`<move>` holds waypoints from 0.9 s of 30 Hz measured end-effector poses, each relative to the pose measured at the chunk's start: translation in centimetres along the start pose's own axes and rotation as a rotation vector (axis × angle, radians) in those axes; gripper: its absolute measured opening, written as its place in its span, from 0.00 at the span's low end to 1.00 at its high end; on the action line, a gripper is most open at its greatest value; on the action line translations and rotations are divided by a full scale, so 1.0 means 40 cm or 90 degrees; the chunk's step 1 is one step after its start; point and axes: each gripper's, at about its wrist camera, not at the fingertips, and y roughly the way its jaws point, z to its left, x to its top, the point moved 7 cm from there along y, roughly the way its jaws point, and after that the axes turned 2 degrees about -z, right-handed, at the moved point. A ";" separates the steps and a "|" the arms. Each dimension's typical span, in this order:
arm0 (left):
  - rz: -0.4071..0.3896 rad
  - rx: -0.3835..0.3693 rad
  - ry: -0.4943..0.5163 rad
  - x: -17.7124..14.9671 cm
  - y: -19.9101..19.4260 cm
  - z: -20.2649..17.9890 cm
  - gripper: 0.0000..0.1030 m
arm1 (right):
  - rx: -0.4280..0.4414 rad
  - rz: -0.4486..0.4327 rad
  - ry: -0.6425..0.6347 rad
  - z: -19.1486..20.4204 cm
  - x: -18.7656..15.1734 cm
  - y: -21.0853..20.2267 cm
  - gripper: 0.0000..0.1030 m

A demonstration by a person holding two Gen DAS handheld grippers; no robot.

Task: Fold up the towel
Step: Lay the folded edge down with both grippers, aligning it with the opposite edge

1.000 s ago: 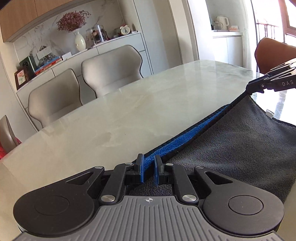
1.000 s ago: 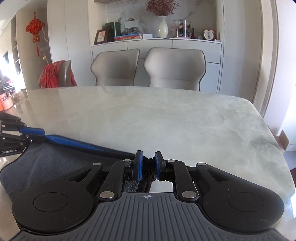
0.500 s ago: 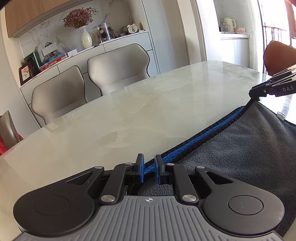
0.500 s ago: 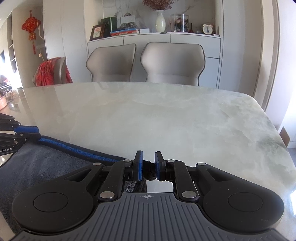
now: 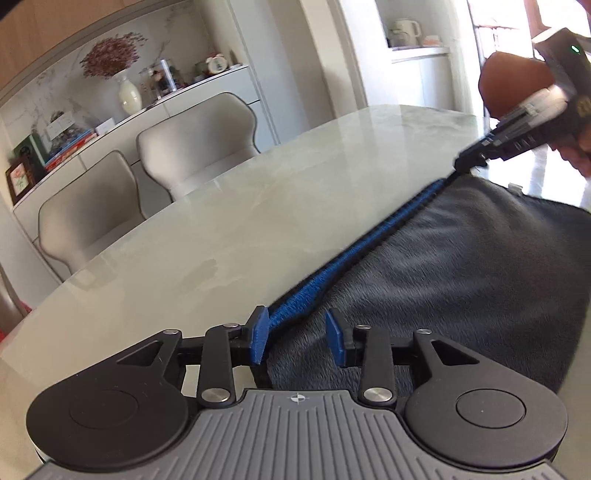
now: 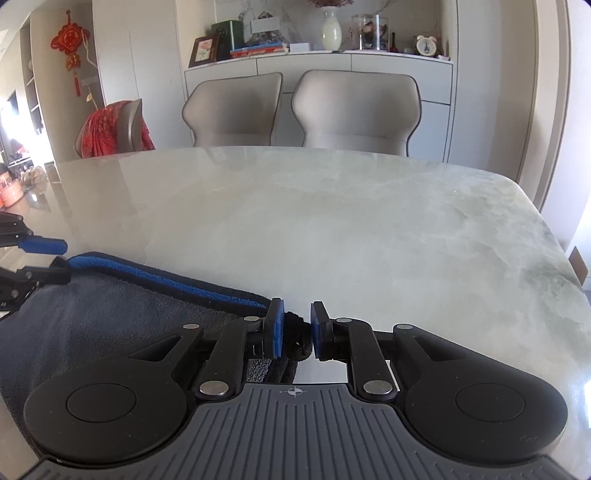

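Observation:
A dark grey towel (image 5: 461, 266) with a blue underside edge (image 5: 354, 258) lies folded on the marble table (image 5: 258, 206). My left gripper (image 5: 297, 338) is open, its jaws spread around the towel's near corner without pinching it. My right gripper (image 6: 297, 328) has its jaws slightly parted, with the towel's black corner (image 6: 295, 339) still between the pads. The towel (image 6: 92, 317) shows in the right wrist view with the left gripper (image 6: 44, 258) open at its far corner. The right gripper (image 5: 480, 155) shows at the towel's far corner in the left wrist view.
Two beige chairs (image 6: 303, 107) stand behind the table's far edge, below a sideboard with a vase (image 6: 330, 27). A chair with red cloth (image 6: 110, 129) stands at the far left. A brown chair (image 5: 513, 81) stands beyond the table in the left wrist view.
Both grippers lowered the folded edge onto the table. My left gripper has opened wide and let go of the towel. My right gripper's jaws have parted a little.

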 end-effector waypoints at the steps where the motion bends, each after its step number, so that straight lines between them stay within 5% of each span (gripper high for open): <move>1: -0.001 -0.001 0.009 -0.006 -0.003 -0.004 0.35 | 0.002 0.001 0.001 0.001 0.000 0.001 0.17; 7: 0.004 0.010 -0.018 0.001 0.026 0.006 0.34 | 0.000 -0.002 -0.011 0.011 -0.009 0.007 0.18; 15: 0.023 0.034 -0.048 0.014 0.044 0.031 0.06 | -0.001 -0.010 -0.026 0.014 -0.010 0.004 0.13; 27: 0.002 0.053 -0.083 0.037 0.039 0.062 0.04 | -0.009 -0.044 0.000 -0.005 0.038 0.006 0.06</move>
